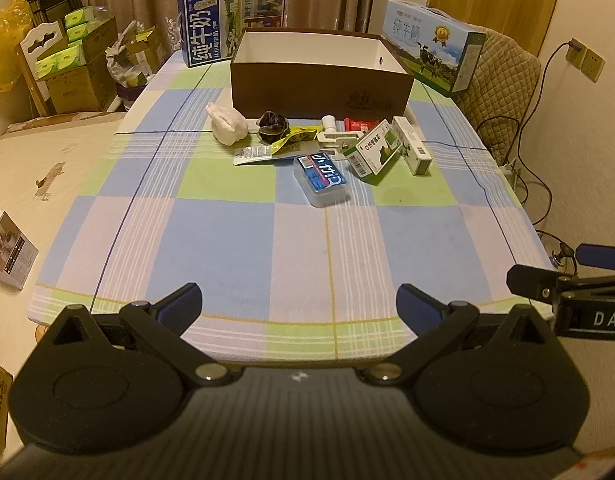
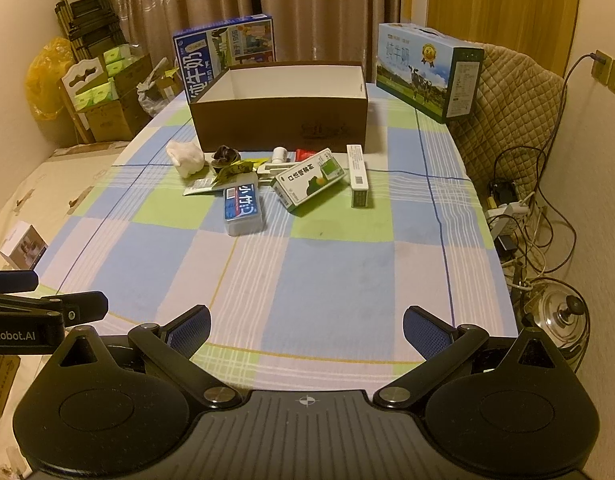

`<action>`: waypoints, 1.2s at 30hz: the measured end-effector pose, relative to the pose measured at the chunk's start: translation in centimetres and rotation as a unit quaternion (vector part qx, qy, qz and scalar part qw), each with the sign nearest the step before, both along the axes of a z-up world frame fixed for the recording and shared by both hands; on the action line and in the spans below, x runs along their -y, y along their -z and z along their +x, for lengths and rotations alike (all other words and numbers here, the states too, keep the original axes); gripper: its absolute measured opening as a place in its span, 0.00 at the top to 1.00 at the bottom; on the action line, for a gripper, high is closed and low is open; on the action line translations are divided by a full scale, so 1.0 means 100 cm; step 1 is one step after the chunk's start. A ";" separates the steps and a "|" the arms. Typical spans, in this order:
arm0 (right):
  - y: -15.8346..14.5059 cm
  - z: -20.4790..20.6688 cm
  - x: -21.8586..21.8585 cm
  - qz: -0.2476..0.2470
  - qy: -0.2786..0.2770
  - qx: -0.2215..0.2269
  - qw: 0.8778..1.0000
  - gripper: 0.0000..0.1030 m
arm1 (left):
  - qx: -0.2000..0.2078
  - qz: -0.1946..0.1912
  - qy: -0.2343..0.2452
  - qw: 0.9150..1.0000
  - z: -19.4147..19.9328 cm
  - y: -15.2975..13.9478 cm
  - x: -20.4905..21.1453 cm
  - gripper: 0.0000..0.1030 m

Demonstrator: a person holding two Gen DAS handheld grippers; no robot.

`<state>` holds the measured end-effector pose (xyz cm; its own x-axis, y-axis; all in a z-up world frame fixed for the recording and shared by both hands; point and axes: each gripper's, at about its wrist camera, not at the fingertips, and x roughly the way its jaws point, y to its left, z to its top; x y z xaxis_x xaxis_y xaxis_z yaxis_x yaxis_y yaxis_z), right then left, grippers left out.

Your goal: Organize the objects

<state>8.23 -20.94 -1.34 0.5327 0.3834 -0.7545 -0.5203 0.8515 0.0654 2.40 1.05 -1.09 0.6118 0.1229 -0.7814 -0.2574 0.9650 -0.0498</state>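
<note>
A brown open box point(image 1: 321, 88) point(image 2: 279, 124) with a white inside stands at the far middle of the table. In front of it lie a white lump point(image 1: 227, 124) point(image 2: 186, 156), a dark crumpled thing point(image 1: 272, 123), a green wrapper point(image 1: 297, 140), a white clip point(image 1: 335, 136), a red packet point(image 1: 359, 124), a clear case with a blue label point(image 1: 321, 176) point(image 2: 243, 208) and two green-white cartons point(image 1: 375, 148) point(image 1: 411, 146) point(image 2: 309, 178) point(image 2: 357, 176). My left gripper point(image 1: 298, 304) and right gripper point(image 2: 306, 326) are open and empty over the near edge.
The checked tablecloth point(image 1: 267, 248) covers the table. Two milk cartons point(image 1: 231, 20) point(image 1: 435, 46) stand behind the box. A padded chair point(image 2: 507, 112), cables and a pot point(image 2: 559, 312) are on the right. A bed point(image 1: 35, 160) and cardboard boxes point(image 1: 75, 72) are on the left.
</note>
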 end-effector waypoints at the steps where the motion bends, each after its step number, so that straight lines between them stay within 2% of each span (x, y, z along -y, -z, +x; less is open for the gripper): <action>1: -0.001 0.001 0.000 0.000 0.000 0.000 1.000 0.02 | 0.000 -0.001 0.001 1.000 0.001 0.000 -0.001 0.01; 6: 0.000 0.011 -0.001 -0.001 0.004 -0.002 1.000 0.02 | -0.001 -0.002 0.004 1.000 0.003 0.000 -0.005 0.01; 21: 0.000 0.004 -0.016 0.001 0.021 -0.001 1.000 0.02 | -0.010 -0.003 0.019 1.000 0.009 0.002 -0.021 0.01; 36: 0.005 0.003 -0.030 0.027 0.068 0.006 0.997 0.02 | -0.007 -0.019 0.023 1.000 0.007 0.006 -0.072 0.01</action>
